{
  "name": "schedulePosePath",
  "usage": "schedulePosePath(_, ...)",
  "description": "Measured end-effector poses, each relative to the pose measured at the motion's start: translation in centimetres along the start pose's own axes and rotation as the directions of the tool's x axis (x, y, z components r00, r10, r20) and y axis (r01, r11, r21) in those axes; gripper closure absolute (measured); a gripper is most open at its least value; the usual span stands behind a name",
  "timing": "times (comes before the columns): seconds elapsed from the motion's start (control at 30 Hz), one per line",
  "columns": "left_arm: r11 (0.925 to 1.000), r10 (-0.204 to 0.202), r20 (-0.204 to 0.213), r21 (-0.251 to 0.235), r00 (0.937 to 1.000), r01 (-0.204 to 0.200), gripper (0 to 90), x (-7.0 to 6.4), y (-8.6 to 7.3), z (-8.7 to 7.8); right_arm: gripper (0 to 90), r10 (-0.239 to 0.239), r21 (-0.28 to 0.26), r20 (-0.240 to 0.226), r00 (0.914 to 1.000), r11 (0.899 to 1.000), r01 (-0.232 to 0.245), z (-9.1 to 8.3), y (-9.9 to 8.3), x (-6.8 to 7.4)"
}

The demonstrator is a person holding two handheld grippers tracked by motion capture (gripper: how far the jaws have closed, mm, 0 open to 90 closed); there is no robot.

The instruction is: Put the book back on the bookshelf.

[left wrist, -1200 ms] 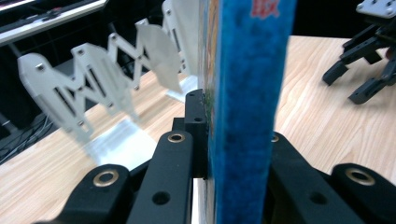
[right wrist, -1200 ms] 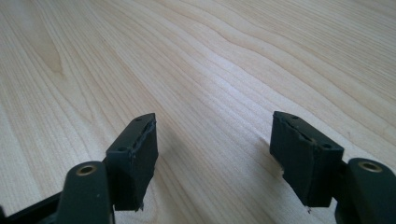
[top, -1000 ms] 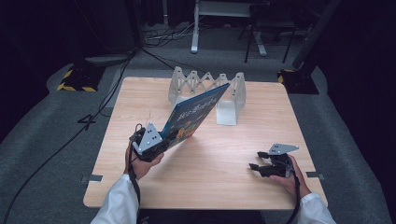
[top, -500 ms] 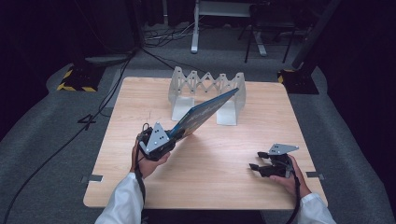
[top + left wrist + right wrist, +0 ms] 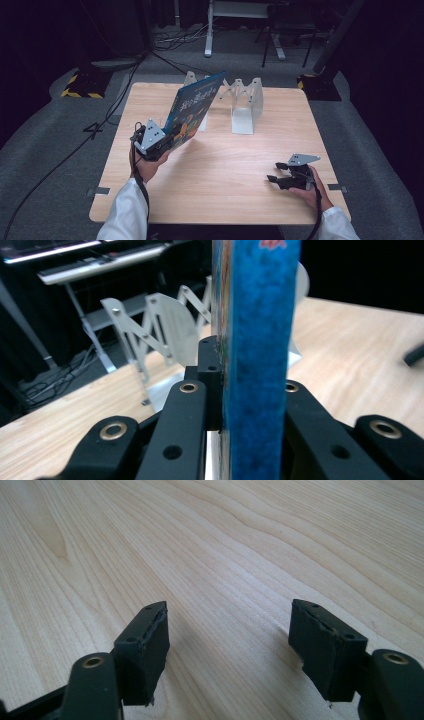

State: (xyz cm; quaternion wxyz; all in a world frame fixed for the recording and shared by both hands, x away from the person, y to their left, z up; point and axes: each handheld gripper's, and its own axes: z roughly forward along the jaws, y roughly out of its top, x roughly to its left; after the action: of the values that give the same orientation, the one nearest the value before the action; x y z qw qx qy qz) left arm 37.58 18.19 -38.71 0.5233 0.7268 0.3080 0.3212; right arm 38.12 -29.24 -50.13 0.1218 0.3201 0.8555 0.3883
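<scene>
Now we have swung the blue book (image 5: pixel 192 107) up and leftward since a moment ago: its far corner, which sat over the middle of the white accordion rack (image 5: pixel 245 102), now rises over the rack's left end. We judge that this lines the book up for a left-hand slot. The left gripper (image 5: pixel 157 140) clamps the book's near lower corner, jaws pressed flat on both covers. The book hangs above the left half of the bench (image 5: pixel 225 175), touching nothing below it. Its long axis runs from near-left up to far-right, cover tilted toward us, free edge highest. The right gripper (image 5: pixel 282 179) rests low at the near right, jaws wide apart and empty.
</scene>
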Motion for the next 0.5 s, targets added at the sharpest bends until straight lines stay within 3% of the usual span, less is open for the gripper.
schedulePosePath(0.13, 0.9992, -0.040, -0.047, -0.005, 0.9981, 0.040, 82.8, 0.7, -0.6, 1.1, 33.0, -0.003, 0.000, -0.001, 1.0000, 1.000, 0.003, 0.0, 0.0, 0.0)
schedulePosePath(0.33, 0.9938, -0.102, -0.067, -0.051, 0.9925, 0.099, 82.7, 0.9, -1.2, 2.7, 33.0, -0.005, 0.000, -0.001, 1.0000, 1.000, 0.005, 0.0, 0.0, 0.0)
schedulePosePath(0.43, 0.9901, -0.134, -0.091, -0.054, 0.9868, 0.130, 82.7, 1.1, -1.6, 4.0, 33.0, -0.004, 0.000, -0.002, 1.0000, 1.000, 0.004, 0.0, 0.0, 0.0)
schedulePosePath(0.5, 0.9820, -0.179, -0.097, -0.078, 0.9790, 0.172, 82.7, 1.1, -2.0, 4.4, 33.0, -0.008, 0.000, -0.001, 1.0000, 1.000, 0.008, 0.0, 0.0, 0.0)
